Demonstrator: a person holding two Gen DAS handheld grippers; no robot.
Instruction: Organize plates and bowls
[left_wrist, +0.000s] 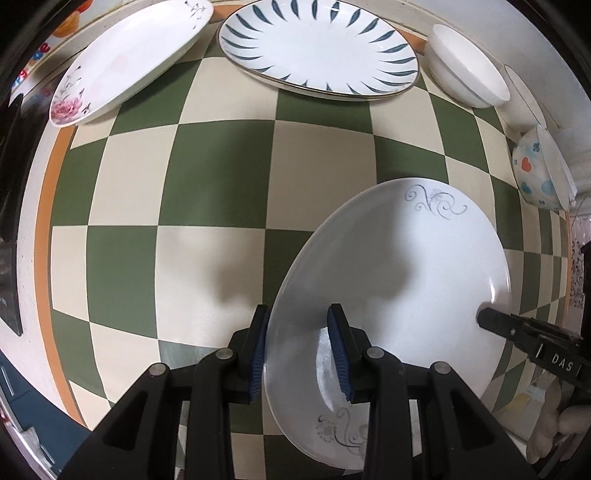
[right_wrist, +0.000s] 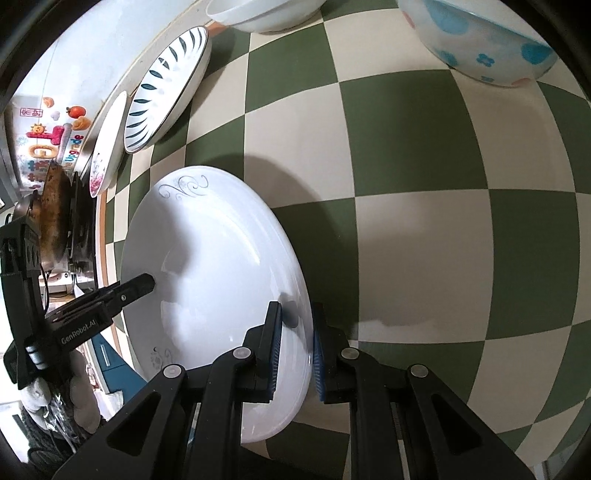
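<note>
A white plate (left_wrist: 399, 266) with grey scroll motifs is held between both grippers over the green-and-cream checked cloth (left_wrist: 221, 177). My left gripper (left_wrist: 299, 350) is shut on the plate's near rim, one blue pad under it and one inside. My right gripper (right_wrist: 297, 343) is shut on the opposite rim of the same plate (right_wrist: 214, 258). Each gripper shows in the other's view: the right gripper (left_wrist: 487, 318) at the plate's right edge, the left gripper (right_wrist: 146, 282) at its left edge. The plate casts a shadow on the cloth.
At the back lie a blue-leaf oval plate (left_wrist: 317, 48) and a rose-patterned plate (left_wrist: 125, 62). Two white bowls (left_wrist: 465, 66) and a blue-spotted bowl (left_wrist: 539, 170) stand along the right edge. A dark pan (right_wrist: 55, 210) sits beyond the table's left side.
</note>
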